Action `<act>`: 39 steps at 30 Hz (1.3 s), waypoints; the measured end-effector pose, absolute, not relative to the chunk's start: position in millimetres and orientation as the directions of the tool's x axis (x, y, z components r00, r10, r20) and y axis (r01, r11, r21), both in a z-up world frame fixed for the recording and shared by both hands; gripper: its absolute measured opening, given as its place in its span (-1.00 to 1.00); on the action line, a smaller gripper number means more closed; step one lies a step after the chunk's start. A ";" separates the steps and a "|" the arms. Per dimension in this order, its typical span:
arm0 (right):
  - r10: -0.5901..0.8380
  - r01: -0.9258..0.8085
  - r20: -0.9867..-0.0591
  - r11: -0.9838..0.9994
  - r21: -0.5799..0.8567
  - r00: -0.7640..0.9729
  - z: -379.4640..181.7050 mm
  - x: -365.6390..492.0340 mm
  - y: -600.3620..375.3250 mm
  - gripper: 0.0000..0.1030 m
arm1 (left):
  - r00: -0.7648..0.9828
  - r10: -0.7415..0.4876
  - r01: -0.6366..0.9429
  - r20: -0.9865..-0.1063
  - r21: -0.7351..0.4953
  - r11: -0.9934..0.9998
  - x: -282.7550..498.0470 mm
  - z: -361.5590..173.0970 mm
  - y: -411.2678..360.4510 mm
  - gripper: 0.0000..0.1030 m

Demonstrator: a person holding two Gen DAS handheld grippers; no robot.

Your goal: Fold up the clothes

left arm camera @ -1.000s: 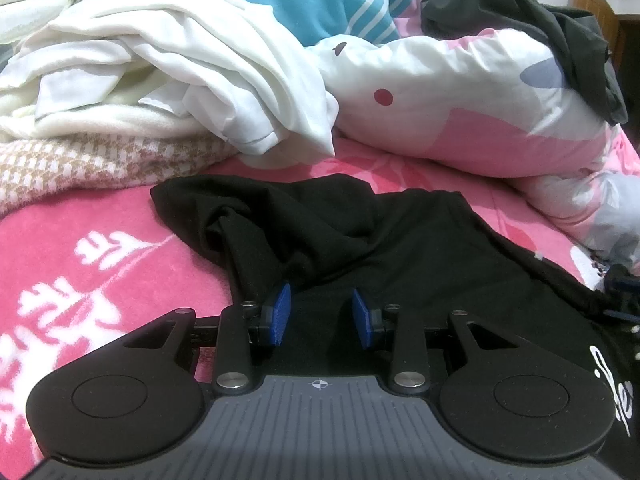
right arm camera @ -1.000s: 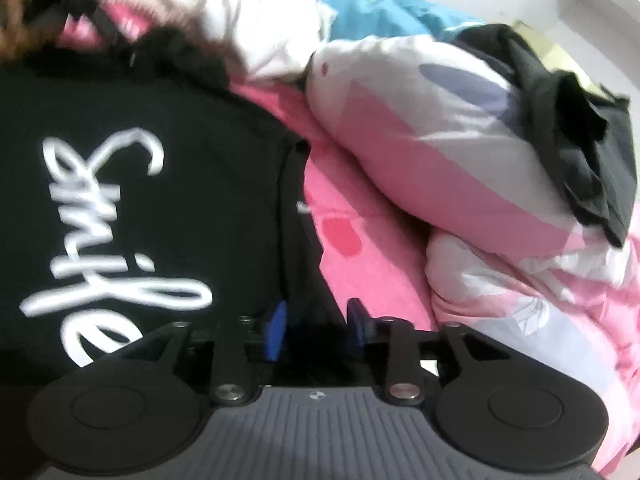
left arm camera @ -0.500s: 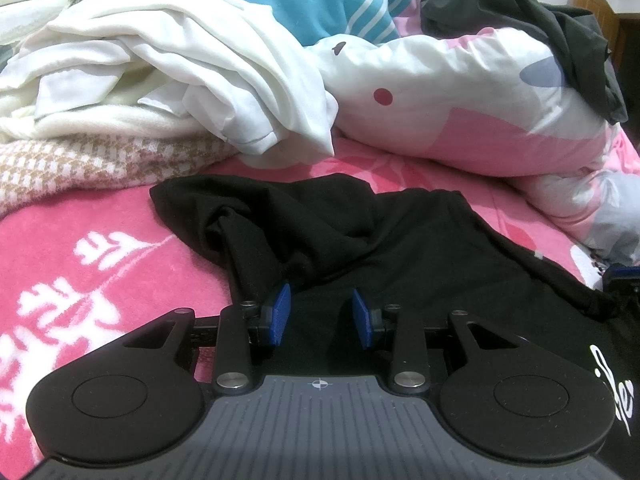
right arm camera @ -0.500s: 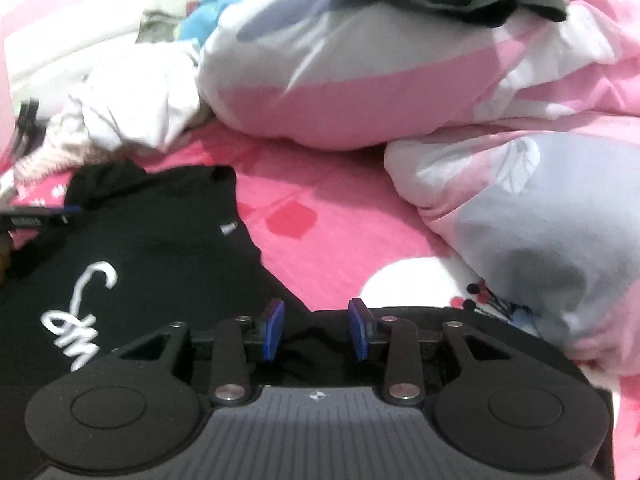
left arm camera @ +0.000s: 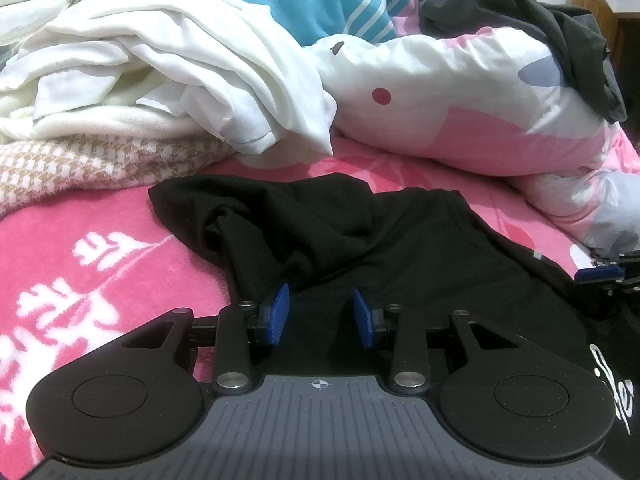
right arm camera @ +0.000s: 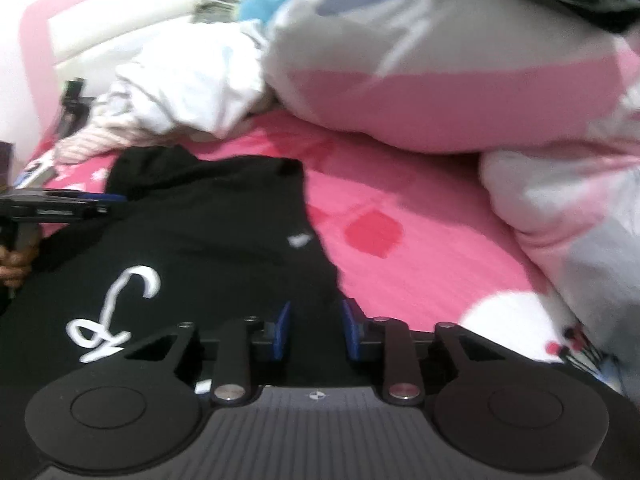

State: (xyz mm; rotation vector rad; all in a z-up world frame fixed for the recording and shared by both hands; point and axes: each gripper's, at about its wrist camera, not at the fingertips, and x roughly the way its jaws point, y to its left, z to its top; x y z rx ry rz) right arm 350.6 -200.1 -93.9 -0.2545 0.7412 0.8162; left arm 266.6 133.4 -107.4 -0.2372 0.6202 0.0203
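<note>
The bed [left arm camera: 100,264] with its pink cover holds everything; at the far side a big quilt [left arm camera: 460,120] in pink and white is pushed back, probably to leave a free place for folding; far left lies a heap of white laundry [left arm camera: 180,60] on a checked blanket [left arm camera: 100,168], likely waiting for its turn; a dark garment [left arm camera: 560,28] hangs over the quilt at the far right.

The black shirt [left arm camera: 400,240] lies spread in the near middle of the bed, between both grippers; its white lettering [right arm camera: 116,312] faces up; the far left part is crumpled, so I judge that the folding is only at its start.

The left gripper [left arm camera: 320,316] rests low over the near left part of the shirt; its fingers stand apart with black cloth under them, and I cannot tell if they press it.

The right gripper [right arm camera: 314,320] is at the near right edge of the shirt; its jaws are closing and cloth lies between them, seemingly to catch this edge; the picture is blurred, so a firm grasp is not sure.
</note>
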 end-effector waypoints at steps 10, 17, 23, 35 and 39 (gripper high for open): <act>0.580 -0.684 -0.675 0.714 0.152 0.456 -99.4 381.2 -195.0 -0.46 | 0.814 -0.051 -0.090 -0.578 -0.214 0.973 266.2 -107.5 133.3 -0.30; 0.593 -0.702 -0.650 0.701 0.126 0.475 -102.5 380.6 -184.3 -0.84 | 0.814 -0.052 -0.090 -0.578 -0.214 0.973 266.0 -107.5 133.5 -0.30; 0.493 -0.635 -0.566 0.770 -0.071 0.661 -86.2 383.0 -179.7 -0.88 | 0.814 -0.049 -0.089 -0.578 -0.208 0.974 266.3 -107.3 132.7 -0.30; 0.274 -0.488 -0.631 0.852 -0.191 0.726 -116.7 436.3 -165.5 -0.36 | 0.814 -0.052 -0.087 -0.578 -0.210 0.974 267.2 -107.2 133.2 -0.30; 0.245 -0.393 -0.611 0.912 -0.119 0.753 -107.1 442.8 -183.6 -0.30 | 0.815 -0.051 -0.087 -0.578 -0.209 0.974 267.3 -107.1 132.9 -0.29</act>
